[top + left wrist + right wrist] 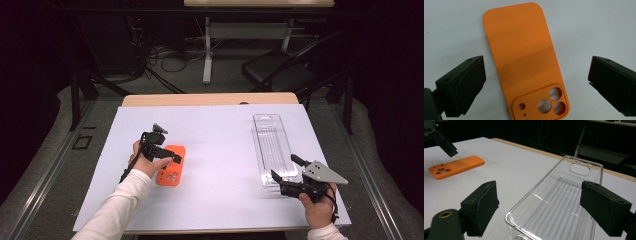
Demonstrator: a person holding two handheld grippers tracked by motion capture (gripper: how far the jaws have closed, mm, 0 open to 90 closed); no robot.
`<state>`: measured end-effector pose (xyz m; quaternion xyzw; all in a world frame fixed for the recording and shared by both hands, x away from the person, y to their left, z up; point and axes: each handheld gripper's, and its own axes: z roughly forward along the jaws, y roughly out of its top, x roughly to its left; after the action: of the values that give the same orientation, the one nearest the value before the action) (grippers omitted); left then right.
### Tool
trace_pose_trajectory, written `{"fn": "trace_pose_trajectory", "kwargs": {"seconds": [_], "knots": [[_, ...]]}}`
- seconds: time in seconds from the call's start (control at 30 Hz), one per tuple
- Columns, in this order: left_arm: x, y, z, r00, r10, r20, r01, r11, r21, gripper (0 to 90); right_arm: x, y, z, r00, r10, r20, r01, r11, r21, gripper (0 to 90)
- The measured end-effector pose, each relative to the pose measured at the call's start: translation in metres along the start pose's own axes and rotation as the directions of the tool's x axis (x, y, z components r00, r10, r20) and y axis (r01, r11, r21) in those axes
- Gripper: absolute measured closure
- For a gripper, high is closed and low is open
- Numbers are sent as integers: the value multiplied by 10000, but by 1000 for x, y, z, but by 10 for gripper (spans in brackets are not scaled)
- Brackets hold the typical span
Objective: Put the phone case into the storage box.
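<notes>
Left gripper (167, 152) over the orange phone case (171, 171), jaws apart.
The case lies flat, back up, on the white table (220, 145); I judge it light, bendy and grippy, best pinched across its long edges. My right gripper (282, 172) waits with jaws wide at the clear tray (272, 147), which is empty.

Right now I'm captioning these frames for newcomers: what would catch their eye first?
The orange phone case stands out most, lying camera holes up on the left of the white table, with the open left gripper poised over it. On the right lies a clear plastic tray, its near end between the jaws of the open right gripper.
</notes>
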<state>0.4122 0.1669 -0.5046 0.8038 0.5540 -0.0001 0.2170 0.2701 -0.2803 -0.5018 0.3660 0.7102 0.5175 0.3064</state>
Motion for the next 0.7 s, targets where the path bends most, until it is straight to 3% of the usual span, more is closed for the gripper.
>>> {"fn": "trace_pose_trajectory", "kwargs": {"seconds": [0.4, 0.7], "knots": [[-1, 3, 10, 9997, -46, -230, 51, 9997, 228, 13, -1, 0, 0, 10000, -5, -5, 5, 10000, 27, 142], [-1, 5, 18, 9986, -385, -364, 403, 9979, 501, 13, -1, -1, 1, 10000, -28, -26, 28, 10000, 51, 142]]}}
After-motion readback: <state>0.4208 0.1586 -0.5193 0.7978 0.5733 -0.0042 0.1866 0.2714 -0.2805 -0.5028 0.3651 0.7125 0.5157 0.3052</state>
